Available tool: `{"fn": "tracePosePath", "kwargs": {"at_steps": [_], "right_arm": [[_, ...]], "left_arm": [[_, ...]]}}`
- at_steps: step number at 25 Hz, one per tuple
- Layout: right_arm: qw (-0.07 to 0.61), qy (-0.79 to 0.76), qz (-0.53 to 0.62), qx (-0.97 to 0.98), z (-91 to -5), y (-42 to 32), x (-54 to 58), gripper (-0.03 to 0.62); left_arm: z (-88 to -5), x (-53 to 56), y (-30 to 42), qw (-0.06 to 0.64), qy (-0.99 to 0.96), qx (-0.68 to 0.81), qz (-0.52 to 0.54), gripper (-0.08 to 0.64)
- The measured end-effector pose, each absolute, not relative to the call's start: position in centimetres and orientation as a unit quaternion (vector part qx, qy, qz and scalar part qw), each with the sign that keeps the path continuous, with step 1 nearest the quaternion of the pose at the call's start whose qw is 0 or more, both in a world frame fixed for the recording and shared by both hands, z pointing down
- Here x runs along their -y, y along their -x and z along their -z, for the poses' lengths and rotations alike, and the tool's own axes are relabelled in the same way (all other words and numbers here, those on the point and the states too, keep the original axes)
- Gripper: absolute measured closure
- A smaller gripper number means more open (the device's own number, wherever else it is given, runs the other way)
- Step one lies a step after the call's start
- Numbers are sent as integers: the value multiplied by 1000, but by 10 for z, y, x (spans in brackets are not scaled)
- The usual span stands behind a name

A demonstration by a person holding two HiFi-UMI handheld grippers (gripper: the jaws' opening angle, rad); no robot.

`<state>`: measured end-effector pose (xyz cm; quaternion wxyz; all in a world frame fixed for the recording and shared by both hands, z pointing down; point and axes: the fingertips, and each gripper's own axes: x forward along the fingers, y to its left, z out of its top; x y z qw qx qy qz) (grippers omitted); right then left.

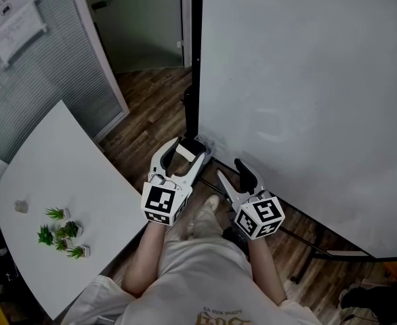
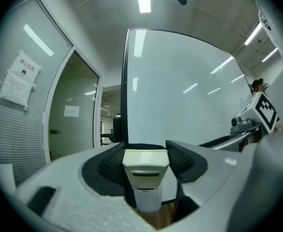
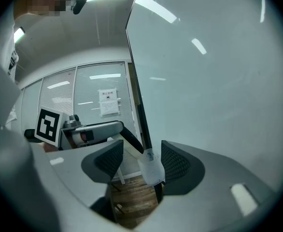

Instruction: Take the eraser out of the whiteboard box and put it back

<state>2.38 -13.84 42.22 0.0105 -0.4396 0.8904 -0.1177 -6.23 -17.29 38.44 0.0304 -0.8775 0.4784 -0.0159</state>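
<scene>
Closest to me, my left gripper (image 1: 187, 147) was closed on the eraser (image 1: 185, 152), the cream block wedged between both black pads with the pads pressing its sides. My right gripper (image 1: 230, 168) sat just beside it with its jaws apart and nothing in them. Both were pointing at the left edge of the whiteboard (image 1: 307, 80).

The eraser was right next to the whiteboard box (image 3: 151, 168), the little see-through holder fixed on the board's dark frame. From the left gripper view the box showed directly under the eraser, but I honestly couldn't tell if the bottom of it was touching the box or clear of it. From the right gripper view the box lined up in the gap between the open jaws, farther off and not touched.

Below was wooden floor (image 1: 151, 107). Off to my left was a white table (image 1: 56, 161) with a few tiny green plants (image 1: 61, 233). Behind that was a wall of blinds (image 1: 43, 80) with paper sheets (image 1: 12, 12) stuck on it.
</scene>
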Motion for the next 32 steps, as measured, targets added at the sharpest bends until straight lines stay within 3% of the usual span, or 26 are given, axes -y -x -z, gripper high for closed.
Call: {"fn": "tracePosePath", "kwargs": {"at_steps": [32], "right_arm": [[27,448,133,-884,-424,-24,114,351]], "left_arm": [[-374,143,75,32,876,-481,3,293]]}}
